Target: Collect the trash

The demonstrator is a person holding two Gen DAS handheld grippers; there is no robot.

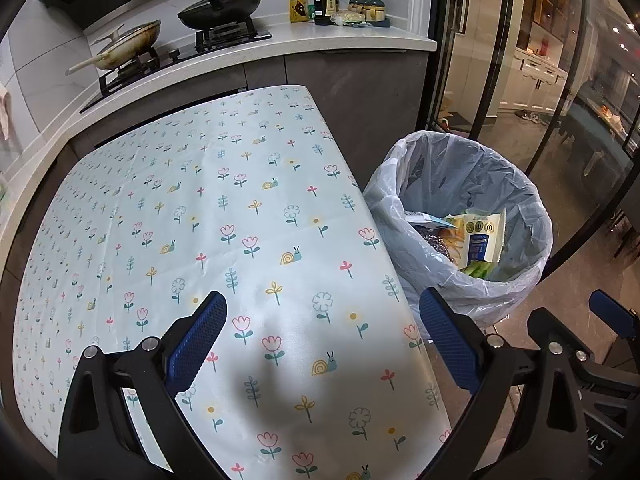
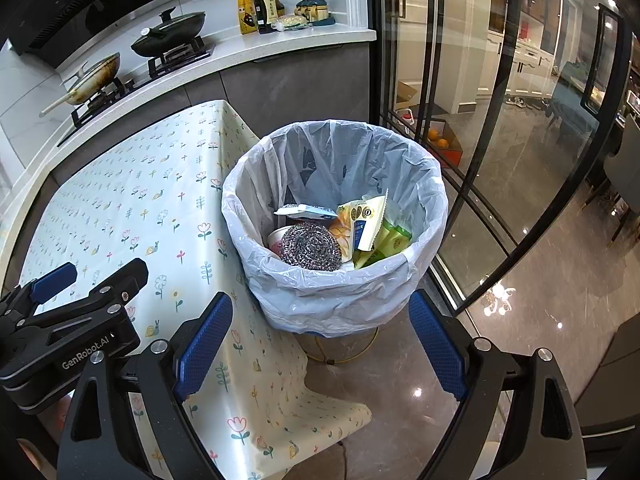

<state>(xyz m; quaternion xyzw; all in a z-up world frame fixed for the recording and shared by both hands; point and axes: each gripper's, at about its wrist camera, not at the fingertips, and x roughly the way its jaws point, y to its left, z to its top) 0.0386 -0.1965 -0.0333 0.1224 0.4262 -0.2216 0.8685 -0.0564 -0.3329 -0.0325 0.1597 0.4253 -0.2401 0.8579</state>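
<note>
Right wrist view: trash, including a steel scourer (image 2: 310, 247) and wrappers (image 2: 366, 222), sits in the lined bin (image 2: 432, 200). My left gripper (image 1: 322, 344) and right gripper (image 2: 320, 340) are spread, empty. Tablecloth (image 1: 200, 208) shows nothing left; collection appears complete.

A table (image 1: 224, 216) filled the middle and left of the left wrist view. A pale cloth (image 2: 132, 200) with little flowers and snails lay flat on it and hung down over the near edge. At the right stood a bin (image 2: 336, 280) on the shiny brown floor (image 2: 540, 320), just beside the table, lined with a thin white bag.
</note>
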